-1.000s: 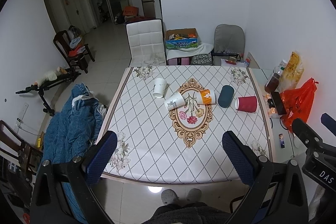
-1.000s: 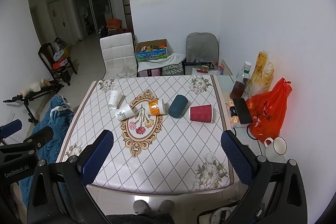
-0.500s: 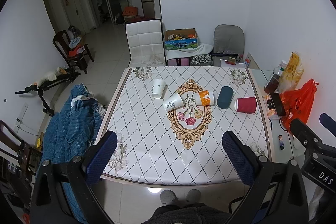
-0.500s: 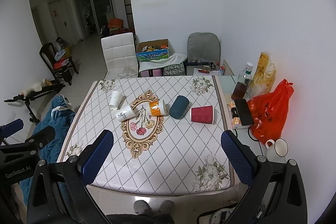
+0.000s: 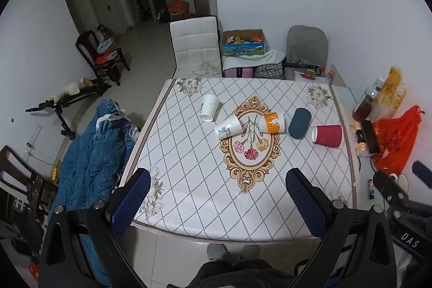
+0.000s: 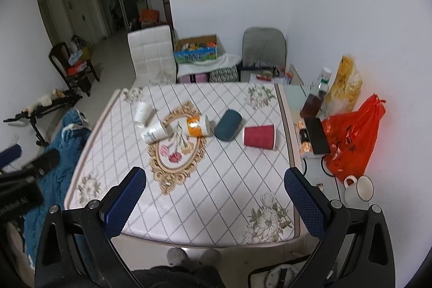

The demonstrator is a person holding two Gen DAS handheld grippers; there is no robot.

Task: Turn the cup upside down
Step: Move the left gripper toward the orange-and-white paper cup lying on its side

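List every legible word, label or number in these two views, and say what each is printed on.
"DAS": on the right gripper body, seen from the left wrist view; the rest is cut off.
Left gripper body, in the right wrist view: white lettering, too blurred to read.
White cup, orange cup, orange bag, cardboard box: print too small to read.

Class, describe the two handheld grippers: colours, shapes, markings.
Both grippers, left and right, have black angular frames with silver bolts and two fingers padded in textured blue. White lettering marks each body: "DAS" shows on the right one, seen from the left camera.
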